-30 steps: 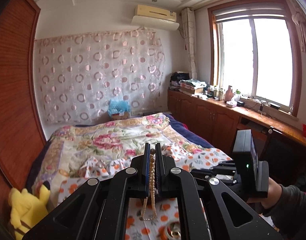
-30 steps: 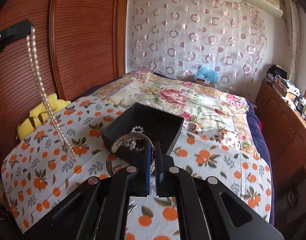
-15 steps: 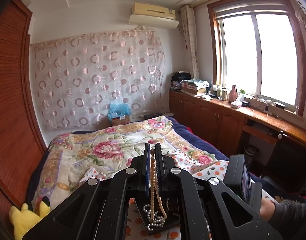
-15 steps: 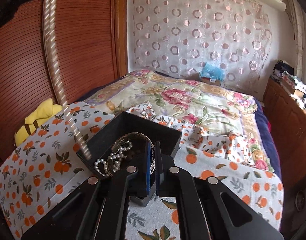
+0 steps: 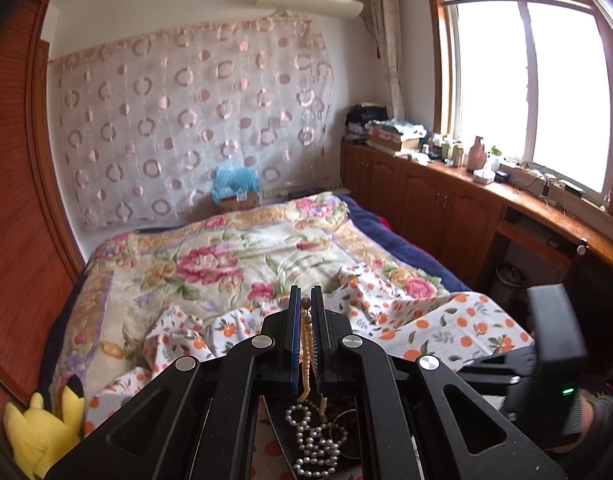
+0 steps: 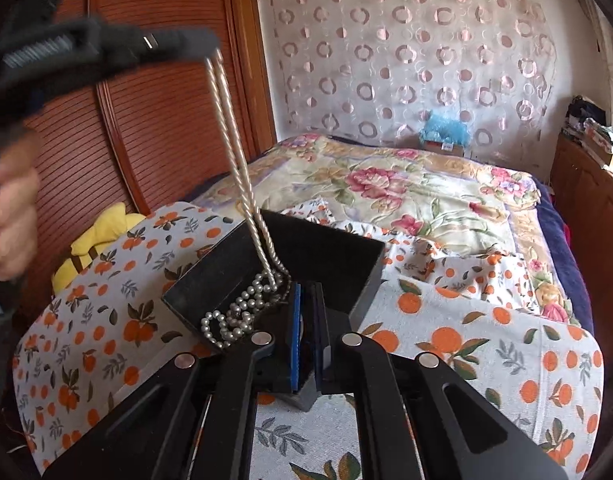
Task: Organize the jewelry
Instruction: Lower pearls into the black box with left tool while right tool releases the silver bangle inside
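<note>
Left wrist view shows my left claw (image 5: 305,309) pinched tight on a long strand of small cream-white pearl beads (image 5: 306,344), the blue pads nearly touching with a brownish end bead peeping out just above them. From the pads the pearl strand drops doubled, two lines side by side, into the open black rectangular box (image 5: 276,420) below, where its lower part lies heaped in loose grey-white loops. A thin dark bangle (image 5: 348,436) rests beside that heap in the box.

From the right wrist view I see the same strand (image 6: 236,160) hanging as two slack, slightly blurred lines from the left claw (image 6: 210,46) at upper left, slanting down to the pile of beads (image 6: 242,308) at the box's near-left corner; a few beads spill over its edge. The beads are round, glossy and evenly sized.

My right claw (image 6: 306,300) is closed to a narrow slit; its tips sit at the near wall of the black box (image 6: 326,252), and I cannot tell whether they grip that wall or anything else. A bare hand (image 6: 10,220) holds the left handle at the frame's edge.

The box stands on a white cloth printed with oranges and leaves (image 6: 486,344), spread over a floral quilt (image 6: 406,184) on the bed.
</note>
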A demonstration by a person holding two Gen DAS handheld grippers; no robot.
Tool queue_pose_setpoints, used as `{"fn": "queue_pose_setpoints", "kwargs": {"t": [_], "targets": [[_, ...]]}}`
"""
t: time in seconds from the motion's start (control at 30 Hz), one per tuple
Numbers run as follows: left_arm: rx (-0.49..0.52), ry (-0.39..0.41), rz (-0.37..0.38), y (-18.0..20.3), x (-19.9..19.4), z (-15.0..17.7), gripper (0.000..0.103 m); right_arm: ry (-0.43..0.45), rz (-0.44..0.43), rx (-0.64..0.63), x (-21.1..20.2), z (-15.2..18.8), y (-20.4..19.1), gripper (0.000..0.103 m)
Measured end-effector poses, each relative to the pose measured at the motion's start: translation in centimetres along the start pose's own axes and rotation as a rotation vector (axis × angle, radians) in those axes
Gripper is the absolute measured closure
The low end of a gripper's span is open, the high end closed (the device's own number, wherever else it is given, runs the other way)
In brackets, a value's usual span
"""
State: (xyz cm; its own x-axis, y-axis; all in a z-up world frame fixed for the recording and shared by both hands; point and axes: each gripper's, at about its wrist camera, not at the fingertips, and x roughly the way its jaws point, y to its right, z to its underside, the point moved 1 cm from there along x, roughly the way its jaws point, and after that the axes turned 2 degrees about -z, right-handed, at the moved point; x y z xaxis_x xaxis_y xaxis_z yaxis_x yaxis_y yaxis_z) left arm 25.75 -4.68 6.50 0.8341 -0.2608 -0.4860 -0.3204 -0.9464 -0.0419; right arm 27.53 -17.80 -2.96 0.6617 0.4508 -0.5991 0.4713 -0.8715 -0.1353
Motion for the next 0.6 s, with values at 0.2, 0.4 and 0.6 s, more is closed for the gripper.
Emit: {"fn": "queue_pose_setpoints", "kwargs": {"t": [0.2,0.4,0.6], "targets": [[-0.003,-0.039,-0.003,-0.2,1.8,1.1,0.099,0.002,0.024,0.007,-0.2,-0.1,0.8,0.096],[-0.016,-0.106,0.001,-0.6,2.8,3.6,0.098,0.003,0.039,0.004,-0.1,-0.1,0.9,0.096],[-0.028,-0.125,-0.008,-0.9,1.5,5.7,0.066,0.017,0.059,-0.015,-0.7,-0.7,0.3,0.096]]}}
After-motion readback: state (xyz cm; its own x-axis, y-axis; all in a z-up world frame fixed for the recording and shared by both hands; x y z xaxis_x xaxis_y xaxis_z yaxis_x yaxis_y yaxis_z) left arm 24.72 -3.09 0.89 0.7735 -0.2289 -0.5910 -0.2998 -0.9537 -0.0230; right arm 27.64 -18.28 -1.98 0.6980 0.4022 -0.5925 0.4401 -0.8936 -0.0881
